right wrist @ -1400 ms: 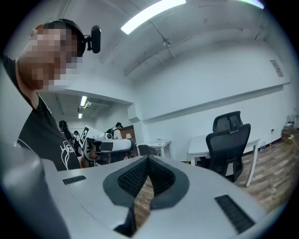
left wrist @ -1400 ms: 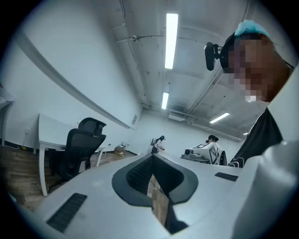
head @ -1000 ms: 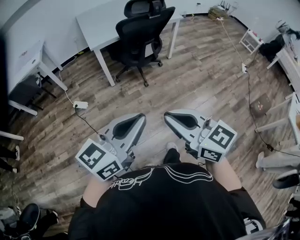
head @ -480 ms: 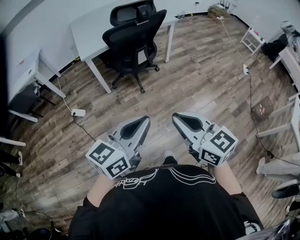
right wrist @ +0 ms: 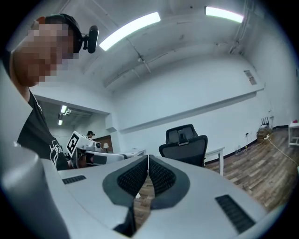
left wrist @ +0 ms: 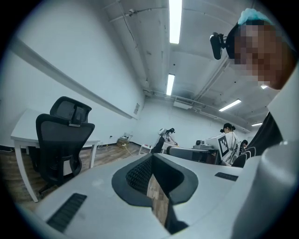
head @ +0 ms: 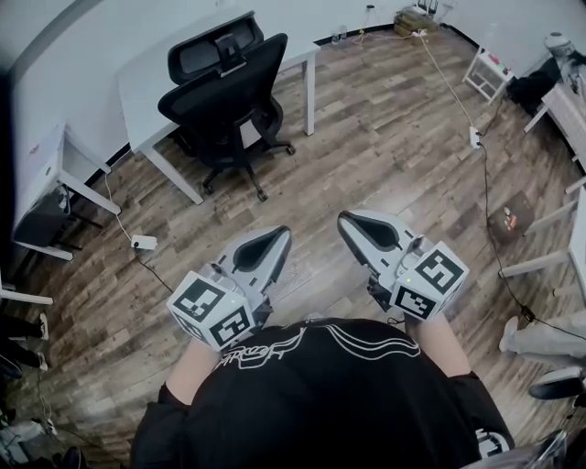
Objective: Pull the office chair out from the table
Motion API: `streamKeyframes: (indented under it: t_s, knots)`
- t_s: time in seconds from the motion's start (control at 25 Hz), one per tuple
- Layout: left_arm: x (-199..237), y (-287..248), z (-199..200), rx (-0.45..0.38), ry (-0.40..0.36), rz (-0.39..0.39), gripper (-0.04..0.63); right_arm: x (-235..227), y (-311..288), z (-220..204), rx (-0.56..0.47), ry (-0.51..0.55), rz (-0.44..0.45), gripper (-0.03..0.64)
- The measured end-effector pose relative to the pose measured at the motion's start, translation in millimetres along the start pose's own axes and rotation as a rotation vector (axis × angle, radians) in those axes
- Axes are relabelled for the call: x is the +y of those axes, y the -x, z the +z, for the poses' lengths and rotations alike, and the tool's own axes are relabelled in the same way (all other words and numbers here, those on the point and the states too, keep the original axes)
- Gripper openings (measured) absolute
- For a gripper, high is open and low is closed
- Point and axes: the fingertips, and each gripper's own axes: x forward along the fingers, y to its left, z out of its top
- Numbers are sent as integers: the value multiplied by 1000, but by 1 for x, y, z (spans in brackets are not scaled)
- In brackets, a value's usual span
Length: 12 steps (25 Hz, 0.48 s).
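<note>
Two claws at the bottom middle of the head view, left gripper (head: 277, 233) and right gripper (head: 348, 222), both pinched closed on nothing. One office chair (head: 224, 92) sits upper left, pushed up to one white table (head: 137, 82) (well apart from both claws). Only the gripper views catch the ceiling lights (left wrist: 175, 14).

The person holds the grey-and-white left gripper (head: 277, 234) and the matching right gripper (head: 346, 220) side by side ahead of the chest, both pointing forward and level. Each pair of black ribbed fingers (right wrist: 133, 177) is pressed together, with nothing between. Bare forearms (head: 190, 368) reach out from a black shirt (head: 320, 403).
</note>
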Motion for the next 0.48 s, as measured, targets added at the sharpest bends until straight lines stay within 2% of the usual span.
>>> streamKeyframes:
  t_s: [0.2, 0.48]
  knots:
    - [7, -18, 7, -6, -8, 38, 6, -24, 4, 0, 9, -23, 21, 37]
    - [54, -43, -4, 19, 49, 58, 6, -63, -29, -14, 54, -56, 27, 37]
